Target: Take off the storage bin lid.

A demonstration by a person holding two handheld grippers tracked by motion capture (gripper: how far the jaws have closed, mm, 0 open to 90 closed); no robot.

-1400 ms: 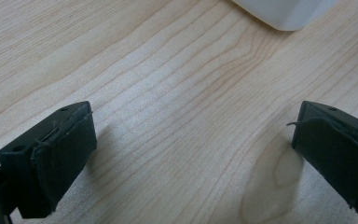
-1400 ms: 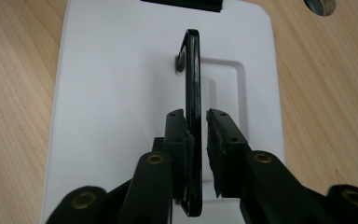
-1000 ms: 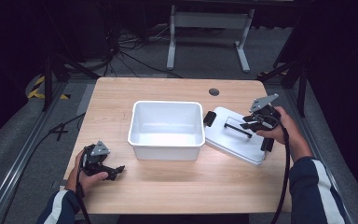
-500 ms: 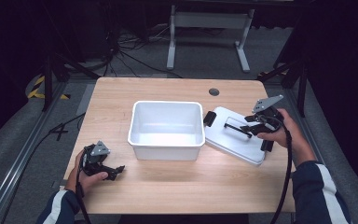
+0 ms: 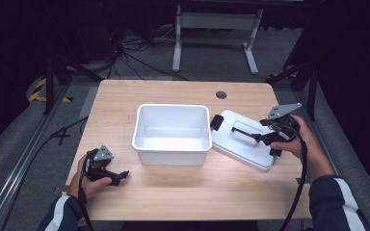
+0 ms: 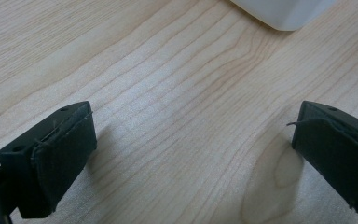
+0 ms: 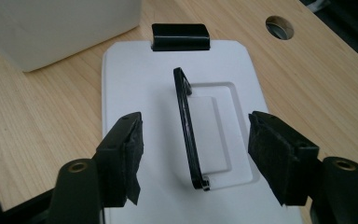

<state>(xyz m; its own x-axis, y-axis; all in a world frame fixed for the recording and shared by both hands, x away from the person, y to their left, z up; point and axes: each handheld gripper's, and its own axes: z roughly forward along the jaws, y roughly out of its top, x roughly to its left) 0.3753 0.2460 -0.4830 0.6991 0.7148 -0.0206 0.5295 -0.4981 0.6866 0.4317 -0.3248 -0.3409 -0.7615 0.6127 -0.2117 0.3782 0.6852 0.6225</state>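
Note:
An empty white bin (image 5: 171, 132) stands in the middle of the wooden table (image 5: 173, 96). Its white lid (image 5: 243, 139) lies flat to the right of it, with a black clip (image 7: 180, 36) at the near end and a raised black handle (image 7: 189, 126). My right gripper (image 5: 265, 138) hovers open over the lid, its jaws either side of the handle without touching it; the same gripper (image 7: 193, 149) shows wide apart in the right gripper view. My left gripper (image 5: 113, 177) rests open near the table's front left corner, above bare wood (image 6: 182, 121).
A round cable hole (image 5: 221, 95) sits in the tabletop behind the lid. A corner of the bin (image 6: 284, 11) shows at the top of the left gripper view. Beyond the table are a metal stand (image 5: 217, 21) and cables on the floor.
My right gripper has drifted slightly lower and nearer along the lid's handle. The left gripper has stayed put.

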